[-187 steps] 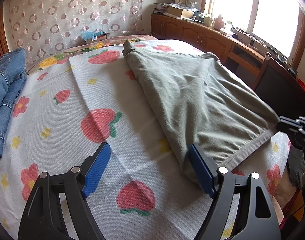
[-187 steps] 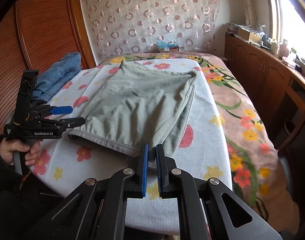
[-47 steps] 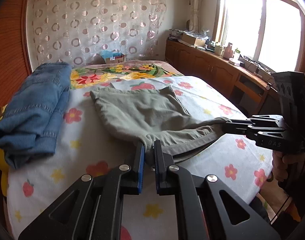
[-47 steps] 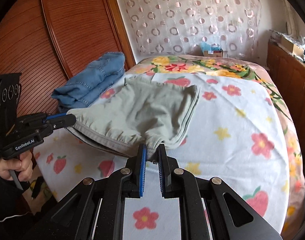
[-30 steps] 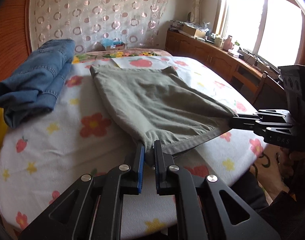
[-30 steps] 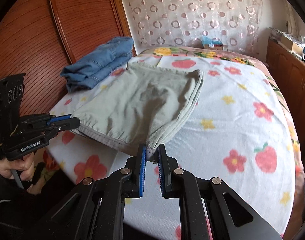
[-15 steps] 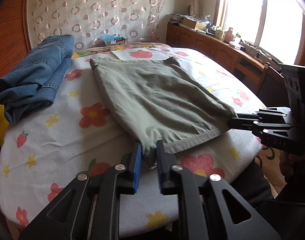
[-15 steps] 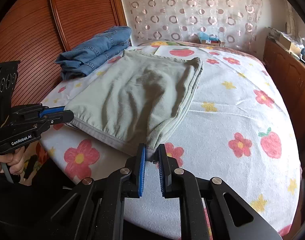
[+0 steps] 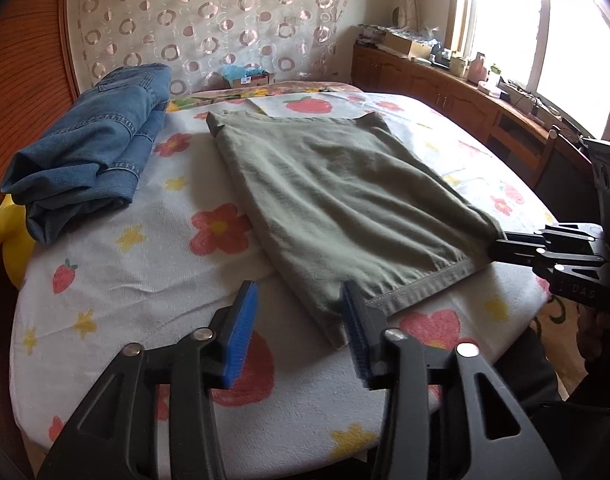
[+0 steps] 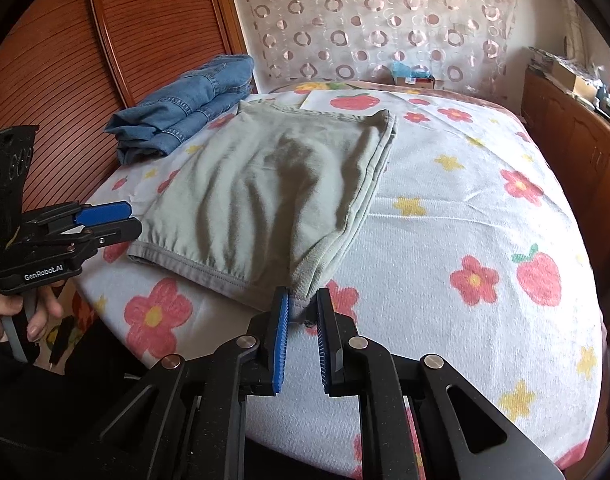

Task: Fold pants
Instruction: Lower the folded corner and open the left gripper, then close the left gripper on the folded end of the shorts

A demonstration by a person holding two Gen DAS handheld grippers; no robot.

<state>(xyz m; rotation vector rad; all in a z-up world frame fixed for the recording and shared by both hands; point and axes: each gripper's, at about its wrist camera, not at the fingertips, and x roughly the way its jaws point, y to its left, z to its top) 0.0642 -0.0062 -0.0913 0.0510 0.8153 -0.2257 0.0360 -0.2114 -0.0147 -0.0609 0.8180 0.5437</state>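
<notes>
You've got olive-green pants (image 9: 345,204) on a white bed cover (image 9: 145,264) printed with red flowers, strawberries and yellow stars. Blue denim jeans (image 9: 93,148) at the side. Beige curtain (image 9: 209,20) with brown rings. Both tools black with blue pads (image 9: 241,332).

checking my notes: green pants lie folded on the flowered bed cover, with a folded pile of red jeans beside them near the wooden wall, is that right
Not quite: the jeans are blue denim, not red. The left wrist view shows them plainly. The rest holds: the green pants lie folded on the flowered bed cover, with the folded jeans beside them near the wooden wall.
</notes>
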